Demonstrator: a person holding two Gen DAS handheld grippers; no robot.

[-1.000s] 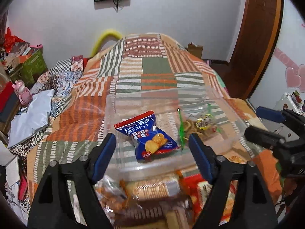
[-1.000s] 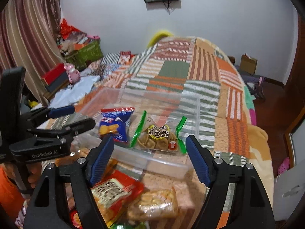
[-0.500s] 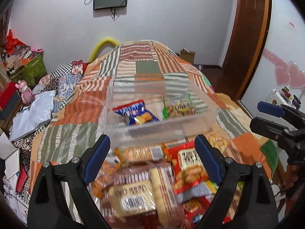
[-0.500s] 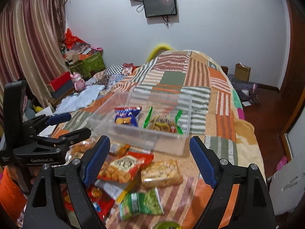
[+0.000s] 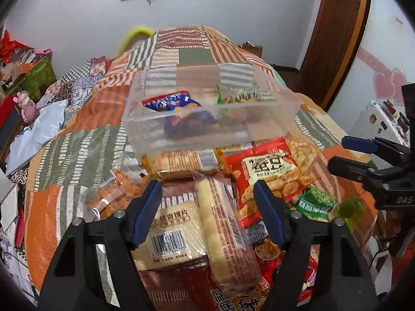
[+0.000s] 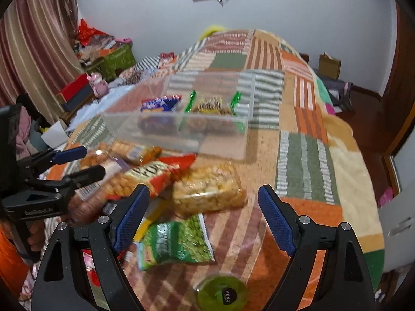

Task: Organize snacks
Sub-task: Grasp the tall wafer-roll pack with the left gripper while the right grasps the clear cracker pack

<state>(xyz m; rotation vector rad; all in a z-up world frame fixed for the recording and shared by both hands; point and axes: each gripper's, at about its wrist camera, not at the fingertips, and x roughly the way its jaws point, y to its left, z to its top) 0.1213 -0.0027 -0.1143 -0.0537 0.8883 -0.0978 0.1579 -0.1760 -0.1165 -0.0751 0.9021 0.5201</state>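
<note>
A clear plastic bin [image 5: 275,129] [image 6: 223,145] sits on the patchwork bed and holds a blue biscuit bag [image 5: 179,106] [image 6: 160,103] and a green-edged snack pack [image 5: 243,98] [image 6: 212,105]. Loose snacks lie in front of it. My left gripper [image 5: 207,191] is open and empty above a long cracker sleeve [image 5: 223,233] and a beige biscuit pack [image 5: 171,230]. My right gripper [image 6: 203,197] is open and empty above a yellow snack bag [image 6: 210,189] and a green pea bag [image 6: 179,241]. A red bag [image 5: 267,171] [image 6: 153,173] lies between them.
A green jelly cup [image 6: 220,295] [image 5: 348,208] sits at the near edge. Orange biscuit packs [image 5: 114,191] lie left of the pile. Boxes, a pink toy [image 5: 26,103] and clothes crowd the left bedside. A wooden door [image 5: 337,33] stands at the right.
Both grippers have pulled back from the bin toward the near edge and dropped lower over the loose snack pile. The bin's contents have not moved.
</note>
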